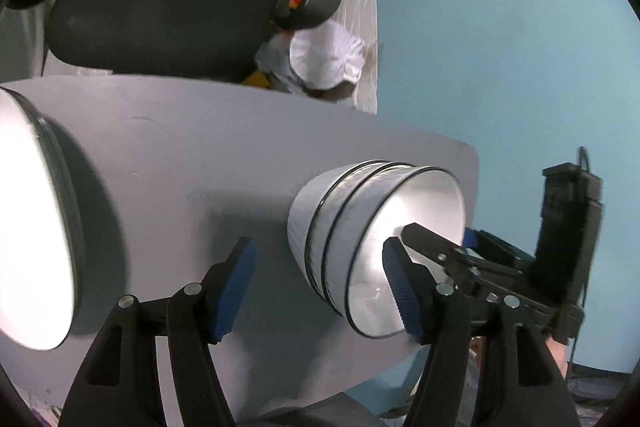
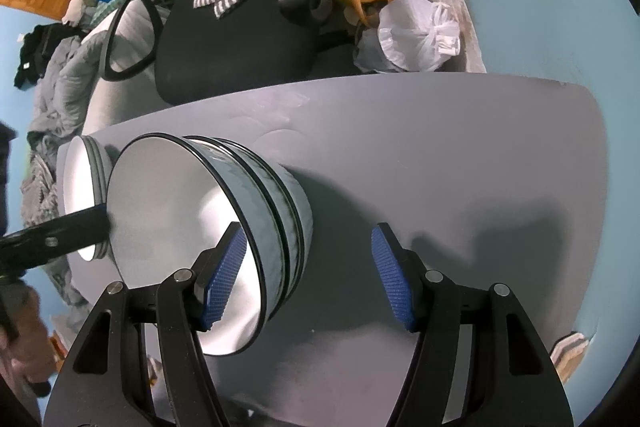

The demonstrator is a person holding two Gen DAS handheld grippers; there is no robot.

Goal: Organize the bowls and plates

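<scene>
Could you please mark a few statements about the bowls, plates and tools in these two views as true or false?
1. The white black-rimmed bowls are nested in one stack. True.
2. The bowl stack stands on a wooden floor. False: it stands on the grey tabletop.
3. The left tool is shut on a bowl. False: its blue-padded fingers are spread and hold nothing.
4. The right tool is open, with one finger over the top bowl's mouth. True.
5. The stack of white plates lies apart from the bowls. True.
</scene>
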